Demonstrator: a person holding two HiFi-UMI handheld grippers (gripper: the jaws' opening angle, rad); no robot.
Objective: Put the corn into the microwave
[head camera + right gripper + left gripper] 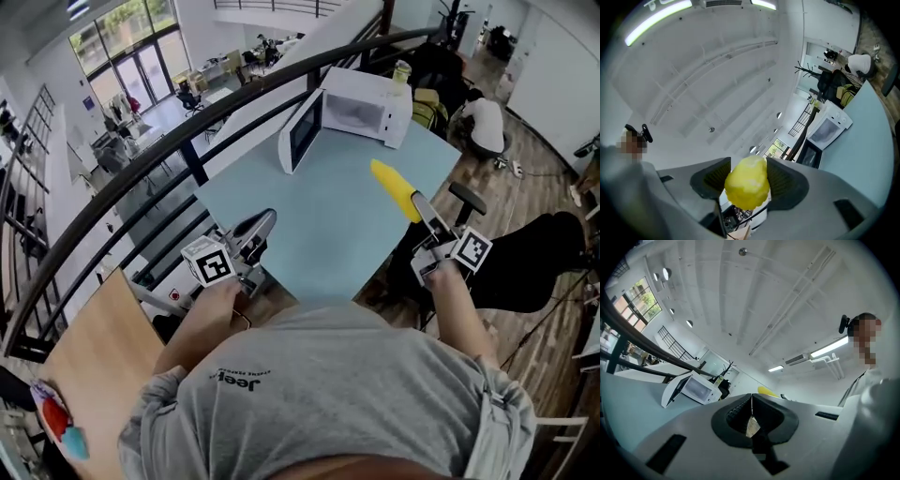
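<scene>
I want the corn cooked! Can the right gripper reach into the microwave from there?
Probably yes. The right gripper holds the corn, the microwave has its door swung open, and nothing stands on the table between them.

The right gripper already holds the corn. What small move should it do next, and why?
Probably carry the corn forward over the table toward the microwave. The right gripper is shut on the corn, the microwave door stands open, and the cavity lies far across the table from the corn, with nothing on the table between them.
</scene>
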